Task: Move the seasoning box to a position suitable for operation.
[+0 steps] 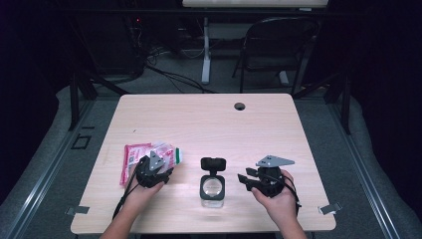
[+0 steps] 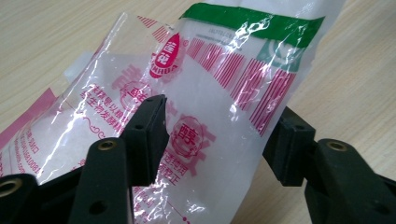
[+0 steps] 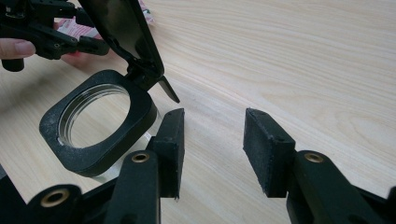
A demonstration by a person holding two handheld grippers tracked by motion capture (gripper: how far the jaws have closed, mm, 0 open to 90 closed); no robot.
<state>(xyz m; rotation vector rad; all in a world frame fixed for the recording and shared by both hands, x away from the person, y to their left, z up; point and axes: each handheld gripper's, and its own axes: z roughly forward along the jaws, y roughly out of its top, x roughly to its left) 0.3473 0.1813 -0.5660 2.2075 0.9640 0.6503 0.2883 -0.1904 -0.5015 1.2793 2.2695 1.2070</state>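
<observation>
A clear plastic bag (image 2: 224, 70) of white powder, printed in pink with a green band, sits between the jaws of my left gripper (image 2: 220, 109); both pads touch its sides. From the high view the left gripper (image 1: 160, 168) is over the bag (image 1: 168, 153) at the table's left front. A clear square container (image 1: 212, 189) with a black collar and a flipped-up black lid (image 1: 213, 163) stands at centre front. My right gripper (image 1: 244, 179) points at it from the right, open. In the right gripper view the gripper (image 3: 215, 114) holds nothing, and its left jaw is beside the container's collar (image 3: 98, 126).
A second, pink-printed packet (image 1: 133, 160) lies under and left of the held bag. The wooden table (image 1: 209, 119) has a cable hole (image 1: 240, 106) near its far edge. A folding chair (image 1: 276, 45) and a desk leg stand beyond the table.
</observation>
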